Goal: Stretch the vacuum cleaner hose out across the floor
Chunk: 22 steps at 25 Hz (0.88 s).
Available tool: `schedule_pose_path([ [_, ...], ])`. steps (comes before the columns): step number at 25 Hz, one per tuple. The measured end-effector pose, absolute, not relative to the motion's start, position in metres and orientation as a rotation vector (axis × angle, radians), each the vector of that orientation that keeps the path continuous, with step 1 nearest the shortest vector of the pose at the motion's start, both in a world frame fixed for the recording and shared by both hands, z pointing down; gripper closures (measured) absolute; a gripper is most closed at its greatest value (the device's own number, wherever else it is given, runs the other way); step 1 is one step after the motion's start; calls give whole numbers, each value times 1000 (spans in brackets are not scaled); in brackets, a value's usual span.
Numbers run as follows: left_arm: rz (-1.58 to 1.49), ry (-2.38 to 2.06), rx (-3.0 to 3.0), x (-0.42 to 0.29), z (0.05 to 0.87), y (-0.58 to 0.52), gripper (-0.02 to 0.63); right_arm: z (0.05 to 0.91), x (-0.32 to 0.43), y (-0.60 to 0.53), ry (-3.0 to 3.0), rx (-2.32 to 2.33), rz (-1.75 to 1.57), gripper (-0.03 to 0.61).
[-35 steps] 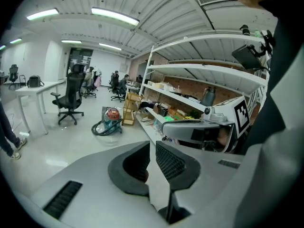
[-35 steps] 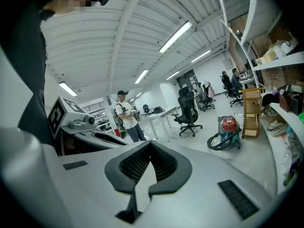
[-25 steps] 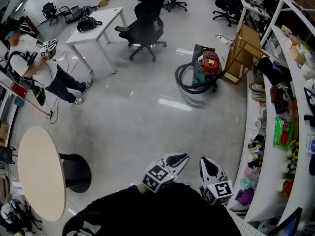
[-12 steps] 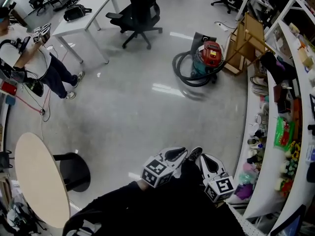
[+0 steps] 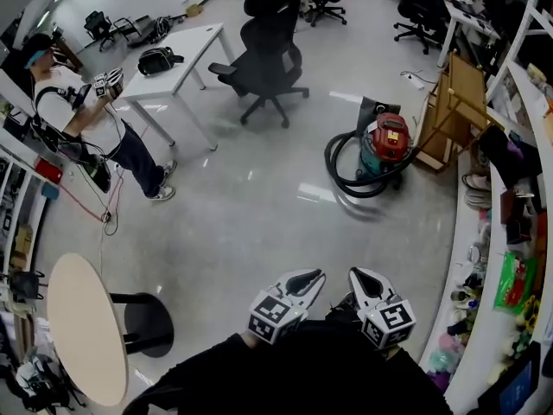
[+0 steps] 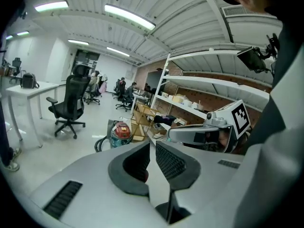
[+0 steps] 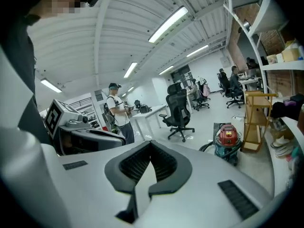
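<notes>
The red and teal vacuum cleaner [image 5: 386, 139] stands far across the floor near a wooden rack, with its black hose [image 5: 344, 168] coiled in a loop around it. Both grippers are held close to my body at the bottom of the head view. My left gripper [image 5: 314, 276] and my right gripper [image 5: 356, 275] are shut with nothing in them, far from the hose. In the left gripper view the vacuum cleaner [image 6: 121, 131] shows beyond the shut left gripper [image 6: 151, 148]. In the right gripper view the vacuum cleaner [image 7: 228, 137] stands right of the shut right gripper [image 7: 151, 152].
A black office chair [image 5: 267, 57] and a white desk [image 5: 175, 54] stand at the back. A person [image 5: 85, 124] stands at the left. A round table [image 5: 84, 327] is near left; a curved shelf [image 5: 481, 232] of goods lines the right. A wooden rack [image 5: 455, 102] stands beside the vacuum cleaner.
The head view has swung, so the vacuum cleaner now sits further right and lower in it. Both grippers stay shut in front of my body.
</notes>
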<state>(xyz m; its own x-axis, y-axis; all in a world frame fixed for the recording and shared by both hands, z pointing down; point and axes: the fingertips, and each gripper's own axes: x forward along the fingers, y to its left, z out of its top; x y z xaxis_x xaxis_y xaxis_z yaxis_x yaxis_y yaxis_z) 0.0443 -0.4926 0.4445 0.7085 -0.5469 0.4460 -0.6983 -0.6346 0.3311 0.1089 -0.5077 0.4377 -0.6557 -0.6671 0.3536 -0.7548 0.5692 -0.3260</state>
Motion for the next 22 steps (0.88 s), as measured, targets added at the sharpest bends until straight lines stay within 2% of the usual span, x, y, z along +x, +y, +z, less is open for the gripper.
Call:
schedule_pose_path([
  [10, 543, -944, 2392, 125, 456, -553, 560, 469, 201, -576, -2615, 1265, 888, 574],
  [22, 530, -733, 2453, 169, 476, -672, 560, 488, 246, -677, -2434, 1459, 912, 574],
])
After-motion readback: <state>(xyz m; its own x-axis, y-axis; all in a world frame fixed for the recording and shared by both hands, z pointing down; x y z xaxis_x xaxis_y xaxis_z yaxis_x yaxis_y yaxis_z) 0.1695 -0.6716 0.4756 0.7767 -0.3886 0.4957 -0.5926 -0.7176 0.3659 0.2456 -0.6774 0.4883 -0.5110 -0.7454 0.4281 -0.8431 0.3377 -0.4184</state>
